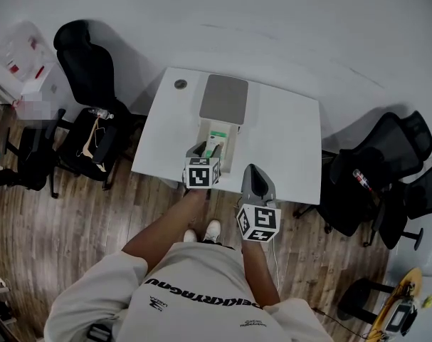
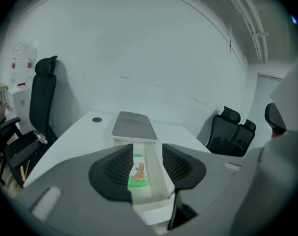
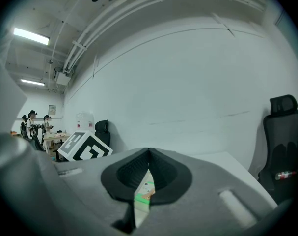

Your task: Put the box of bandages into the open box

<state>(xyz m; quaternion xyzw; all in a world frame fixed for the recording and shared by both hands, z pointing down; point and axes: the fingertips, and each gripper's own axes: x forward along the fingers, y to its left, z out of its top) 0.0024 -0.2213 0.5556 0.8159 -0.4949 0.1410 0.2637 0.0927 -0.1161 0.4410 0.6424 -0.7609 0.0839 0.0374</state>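
Most of the task looks done: the box of bandages (image 1: pixel 216 140) lies flat inside the open box (image 1: pixel 232 150) on the desk (image 1: pixel 287 141), the left hand-held gripper (image 2: pixel 148 154) hangs over it, jaws spread and gripping nothing, and the right hand-held gripper (image 3: pixel 149 154), pressed together and empty, hangs nearer the person, leaving only withdrawal.

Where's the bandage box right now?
In the head view, the bandage box lies inside the open box at mid-table, just beyond the left gripper.
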